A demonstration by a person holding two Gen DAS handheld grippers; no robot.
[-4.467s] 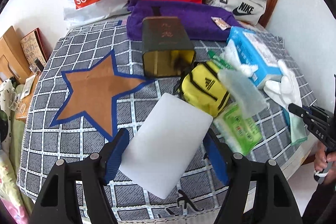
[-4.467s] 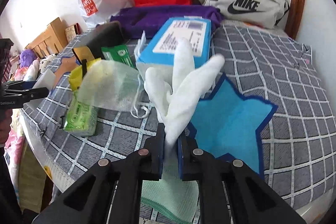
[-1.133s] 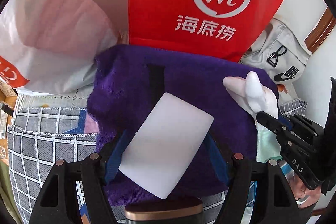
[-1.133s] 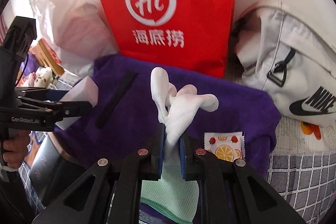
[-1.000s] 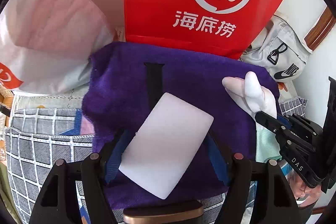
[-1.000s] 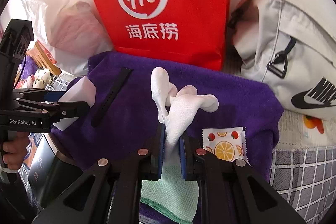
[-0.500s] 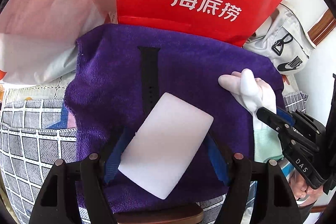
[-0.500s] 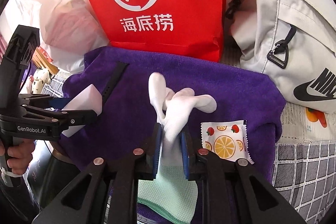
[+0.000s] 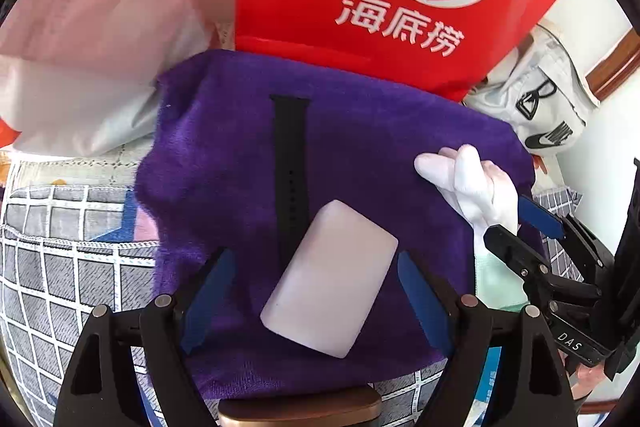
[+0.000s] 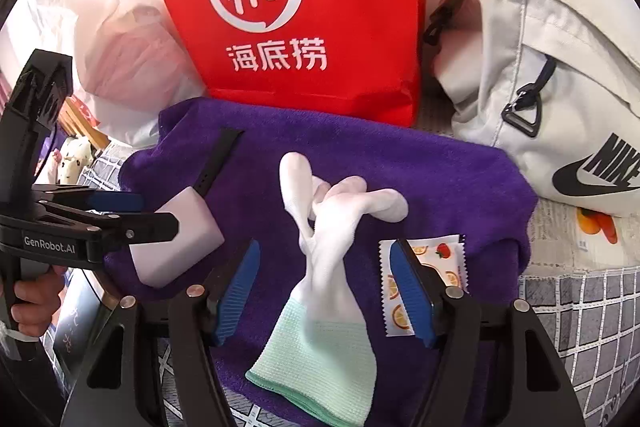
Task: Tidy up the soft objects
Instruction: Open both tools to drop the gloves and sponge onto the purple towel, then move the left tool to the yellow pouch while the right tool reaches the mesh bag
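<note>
A purple towel (image 9: pixel 372 147) lies spread on the bed; it also shows in the right wrist view (image 10: pixel 440 179). A white foam block (image 9: pixel 330 283) lies on it between the open jaws of my left gripper (image 9: pixel 316 301), with a gap on each side. In the right wrist view the block (image 10: pixel 176 247) sits at the left. A white glove with a mint cuff (image 10: pixel 332 267) lies on the towel between the open jaws of my right gripper (image 10: pixel 326 291). The glove (image 9: pixel 476 183) also shows at the right of the left wrist view.
A black watch strap (image 9: pixel 292 163) and a fruit-print sachet (image 10: pixel 444 267) lie on the towel. A red paper bag (image 10: pixel 300 7), a white plastic bag (image 9: pixel 92 39) and a grey Nike bag (image 10: pixel 552 99) stand behind it. A dark tin (image 9: pixel 300 411) sits just in front.
Both grippers have opened. The foam block and the glove have dropped onto the purple towel, free of the jaws. Earlier, both were carried from the bed's front up to the towel.
</note>
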